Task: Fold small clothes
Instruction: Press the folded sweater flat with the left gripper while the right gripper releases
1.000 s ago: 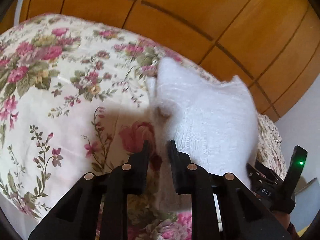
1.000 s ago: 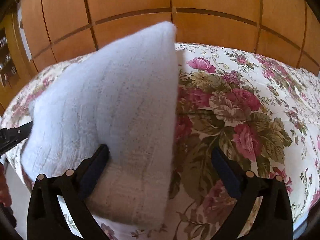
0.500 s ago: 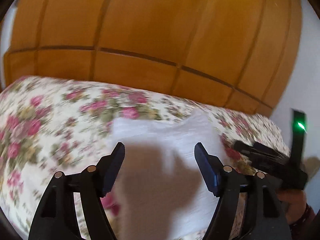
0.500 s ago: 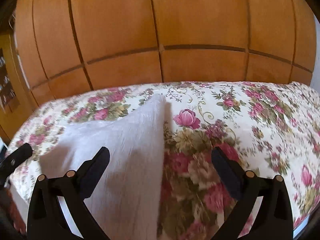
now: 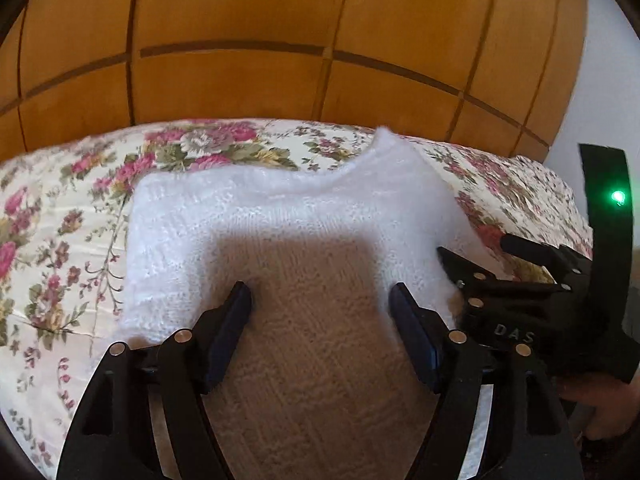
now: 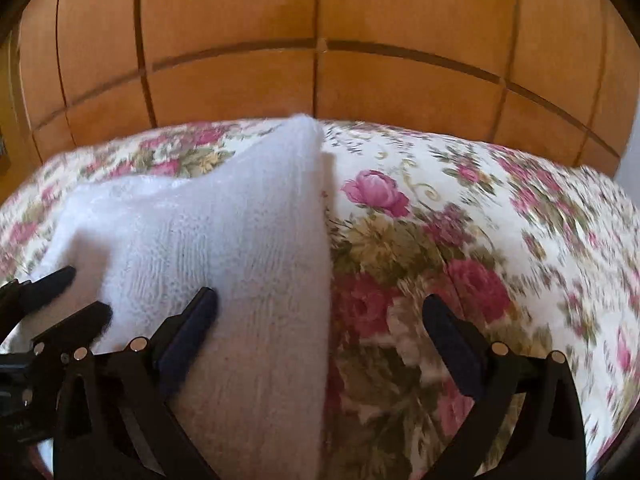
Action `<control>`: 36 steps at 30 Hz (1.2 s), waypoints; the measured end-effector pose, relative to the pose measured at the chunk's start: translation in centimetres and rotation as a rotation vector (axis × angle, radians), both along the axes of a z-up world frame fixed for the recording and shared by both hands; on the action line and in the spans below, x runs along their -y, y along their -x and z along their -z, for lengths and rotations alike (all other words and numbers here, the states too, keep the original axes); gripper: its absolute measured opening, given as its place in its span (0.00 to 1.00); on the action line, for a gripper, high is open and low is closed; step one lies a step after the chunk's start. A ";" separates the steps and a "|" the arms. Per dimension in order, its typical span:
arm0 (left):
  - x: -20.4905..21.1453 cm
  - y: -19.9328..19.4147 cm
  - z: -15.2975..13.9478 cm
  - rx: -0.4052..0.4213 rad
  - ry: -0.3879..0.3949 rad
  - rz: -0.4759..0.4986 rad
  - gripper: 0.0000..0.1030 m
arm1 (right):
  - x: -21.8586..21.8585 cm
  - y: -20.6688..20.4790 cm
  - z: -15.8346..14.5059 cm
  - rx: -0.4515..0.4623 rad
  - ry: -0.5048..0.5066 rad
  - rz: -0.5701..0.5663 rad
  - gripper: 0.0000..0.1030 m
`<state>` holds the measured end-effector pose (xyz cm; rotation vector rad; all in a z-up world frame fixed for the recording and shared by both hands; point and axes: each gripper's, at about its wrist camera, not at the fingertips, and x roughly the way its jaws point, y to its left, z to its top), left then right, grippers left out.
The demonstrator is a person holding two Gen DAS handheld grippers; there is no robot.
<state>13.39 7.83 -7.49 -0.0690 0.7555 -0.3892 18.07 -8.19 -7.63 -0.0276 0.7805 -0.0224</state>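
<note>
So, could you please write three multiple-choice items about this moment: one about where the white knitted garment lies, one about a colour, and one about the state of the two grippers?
1. Where does the white knitted garment lie?
A. on the flowered bedspread
B. on a bare wooden floor
C. inside a plastic basket

2. What colour are the large flowers printed on the bedspread?
A. blue
B. pink and red
C. yellow only

3. In what state are the left gripper and the right gripper?
A. both shut on the garment
B. left open, right shut
C. both open, holding nothing

Answers:
1 A: flowered cloth shows on all visible sides of the garment in both wrist views.
2 B: the roses are pink and red, with green leaves.
3 C: in each view the two fingers stand wide apart above the cloth, with nothing pinched between them.
</note>
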 end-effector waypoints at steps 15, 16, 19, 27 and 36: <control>-1.0 1.8 -1.9 0.016 0.070 -0.033 0.79 | 0.4 0.0 -0.1 0.027 -0.024 0.006 0.97; -1.4 2.0 -2.1 0.014 0.094 -0.043 0.79 | 0.5 0.0 -0.1 0.030 -0.029 0.006 0.97; -2.2 2.1 -2.7 0.014 0.137 -0.080 0.79 | 0.6 0.1 -0.1 0.038 -0.034 0.011 0.98; -0.4 1.1 -0.8 0.020 -0.065 -0.047 0.80 | 0.4 0.7 -0.8 0.064 -0.016 0.012 0.98; -1.3 1.5 -0.3 0.027 -0.020 -0.053 0.80 | -0.2 4.4 -2.9 0.065 -0.008 -0.004 0.98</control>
